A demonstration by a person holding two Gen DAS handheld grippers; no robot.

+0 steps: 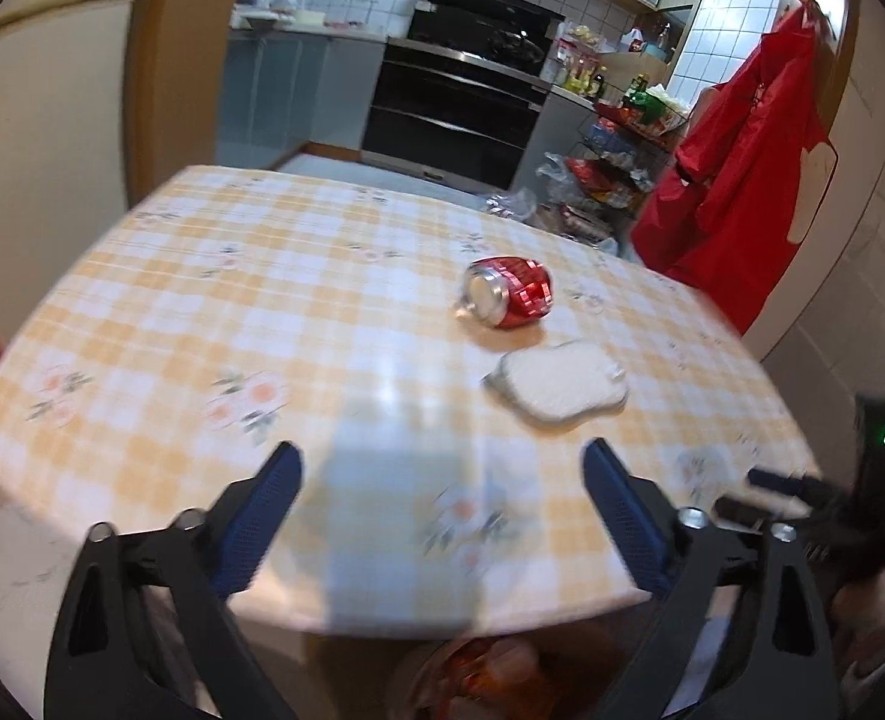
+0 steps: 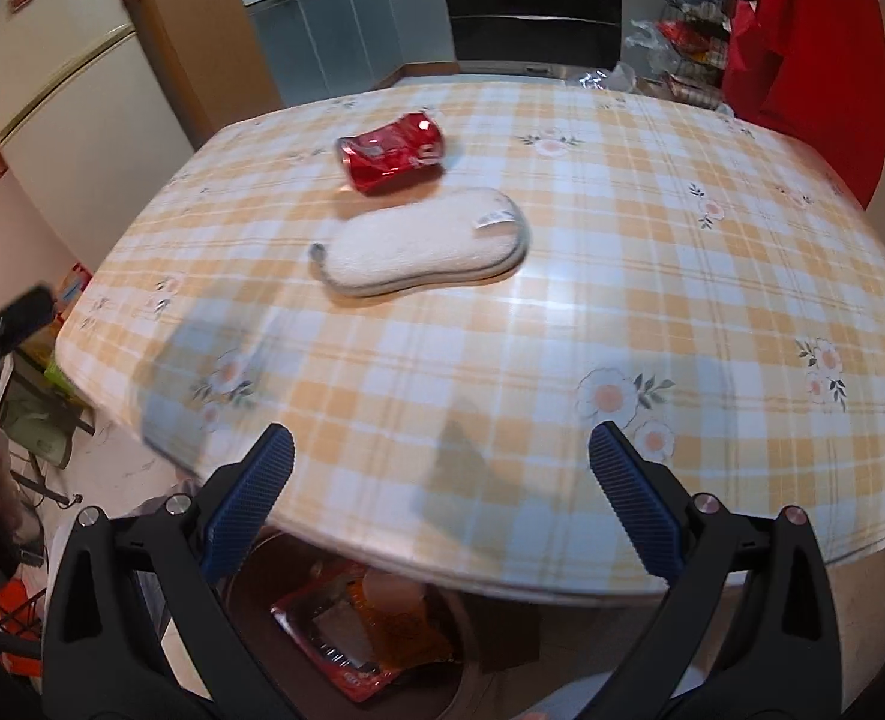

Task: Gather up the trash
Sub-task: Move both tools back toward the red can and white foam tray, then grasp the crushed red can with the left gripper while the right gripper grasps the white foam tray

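Below the near edge of the table, a round bin is seen on the floor, holding a red wrapper, an orange packet and pale scraps; the full contents cannot be made out. Above that edge, two pairs of tongs are held with their blue-padded jaws spread wide: the left gripper and the right gripper. Nothing is gripped or touched by either, only bare checked cloth lying between the pads. Farther in, on the yellow-and-white flowered tablecloth, two items are counted: one pale sponge pad, lying flat, and just beyond it one crushed red drink can, lying on its side, the two close together but apart. In the left wrist view the same sponge pad and can are shown right of centre. Behind the table, a black oven, a wire rack of groceries and a hanging red garment are visible.
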